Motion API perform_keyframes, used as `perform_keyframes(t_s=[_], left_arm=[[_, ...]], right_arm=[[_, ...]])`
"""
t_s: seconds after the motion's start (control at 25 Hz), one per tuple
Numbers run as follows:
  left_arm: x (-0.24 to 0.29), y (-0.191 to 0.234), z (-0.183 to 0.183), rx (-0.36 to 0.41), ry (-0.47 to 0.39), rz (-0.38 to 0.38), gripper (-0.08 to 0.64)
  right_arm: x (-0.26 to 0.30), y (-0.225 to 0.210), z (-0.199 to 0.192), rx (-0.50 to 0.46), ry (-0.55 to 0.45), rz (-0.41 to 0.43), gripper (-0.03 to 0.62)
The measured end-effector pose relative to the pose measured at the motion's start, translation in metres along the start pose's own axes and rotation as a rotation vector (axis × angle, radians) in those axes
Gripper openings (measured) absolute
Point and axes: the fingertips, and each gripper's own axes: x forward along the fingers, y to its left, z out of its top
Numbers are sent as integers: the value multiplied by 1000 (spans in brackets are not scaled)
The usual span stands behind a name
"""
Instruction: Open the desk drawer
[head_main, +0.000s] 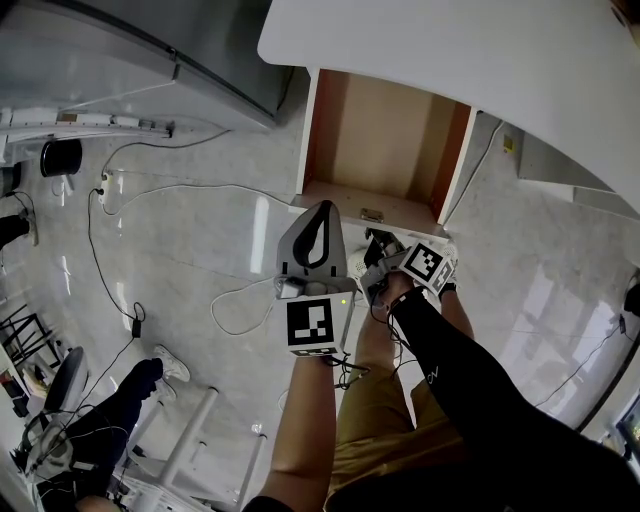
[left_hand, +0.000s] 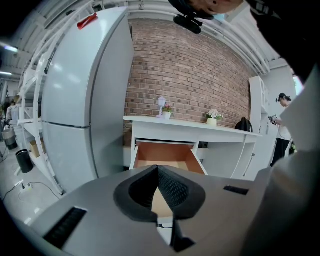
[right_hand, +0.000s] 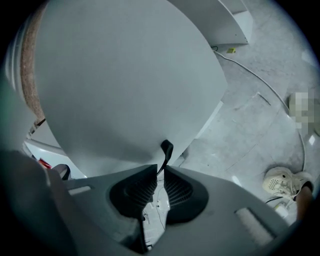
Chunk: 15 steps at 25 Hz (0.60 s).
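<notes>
Drawer (head_main: 385, 140) stands open at upper centre, sliding down-frame; the nearer right gripper (right_hand: 159, 175) pinches its thin dark handle (right_hand: 166, 148), while the left gripper (left_hand: 158, 168) has jaws pressed together, empty.

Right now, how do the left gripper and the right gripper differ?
The left gripper is upright and faces the open drawer. The right gripper is rolled onto its side, close to a white surface. The left gripper's fingers meet on nothing, while the right gripper's fingers pinch a dark strip that I can't identify. Both are closed and are near the drawer.
</notes>
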Motion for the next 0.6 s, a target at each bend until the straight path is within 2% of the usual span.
perform_keyframes(t_s=[0.12,0.24,0.28,0.48,0.6], left_arm=[[2,-2,4,-8,-11,-5,8],[5,-8,2,-4,-8,-14,7],[5,-11,1,1,-2,-18,7],[9,-23,-2,8,4,-35,7],[12,-33,-2,4,1,-45,6]], right_arm=[[1,2,-2,-26,16,-2,41],[-2,1,-6,-109,62,-21,52],[-5,1,-6,-134,76,-26,94],[-22,2,-7,-217,112,-36,177],[-38,-6,-12,-343,168,-70,179]])
